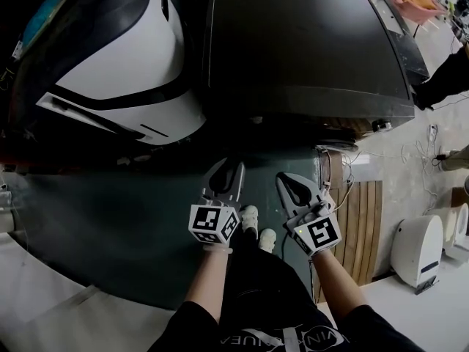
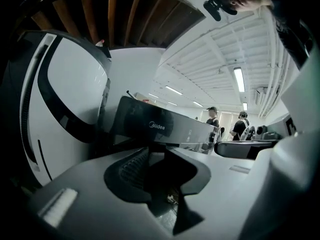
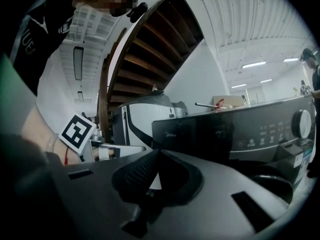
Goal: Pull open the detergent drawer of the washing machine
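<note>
Short of washing machine [image 1: 308, 50] | left hand-held gripper [image 1: 234, 169]: slightly apart, empty | right hand-held gripper [image 1: 282, 178]: tips together, empty

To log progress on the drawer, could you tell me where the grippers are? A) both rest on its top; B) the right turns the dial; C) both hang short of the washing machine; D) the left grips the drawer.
C: the left gripper and right gripper hang over the floor, clear of the washing machine, with nothing between their jaws.
</note>
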Demonstrator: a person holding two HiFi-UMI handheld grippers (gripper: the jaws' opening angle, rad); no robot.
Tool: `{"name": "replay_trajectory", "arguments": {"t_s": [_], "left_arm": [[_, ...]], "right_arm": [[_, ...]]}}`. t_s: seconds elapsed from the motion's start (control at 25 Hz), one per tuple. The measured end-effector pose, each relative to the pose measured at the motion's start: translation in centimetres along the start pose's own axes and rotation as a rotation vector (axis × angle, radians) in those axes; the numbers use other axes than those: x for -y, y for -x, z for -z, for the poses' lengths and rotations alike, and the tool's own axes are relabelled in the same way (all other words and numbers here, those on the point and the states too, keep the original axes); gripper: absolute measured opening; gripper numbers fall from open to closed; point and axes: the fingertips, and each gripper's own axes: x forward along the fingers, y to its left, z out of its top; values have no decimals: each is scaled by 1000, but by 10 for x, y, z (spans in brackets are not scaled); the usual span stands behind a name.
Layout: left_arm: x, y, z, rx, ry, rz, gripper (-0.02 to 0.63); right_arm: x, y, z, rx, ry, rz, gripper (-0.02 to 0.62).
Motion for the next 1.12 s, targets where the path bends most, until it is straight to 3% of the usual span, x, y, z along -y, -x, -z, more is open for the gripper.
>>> {"name": "replay_trajectory", "arguments": {"t_s": [0.32, 0.64, 0.84, 1.12], "left_arm": [[-5, -37, 9, -2, 69, 60, 94], [-2, -64, 6, 67, 260, 152, 94], [0, -74, 5, 133, 448, 234, 95], [2, -83, 0, 203, 525, 292, 130]], "right_arm": [[19, -23, 12, -17, -40, 36, 14], [28, -32, 26, -24, -55, 53, 14], [29, -38, 30, -36, -74, 53, 14], [35, -42, 35, -25, -103, 72, 14]]}}
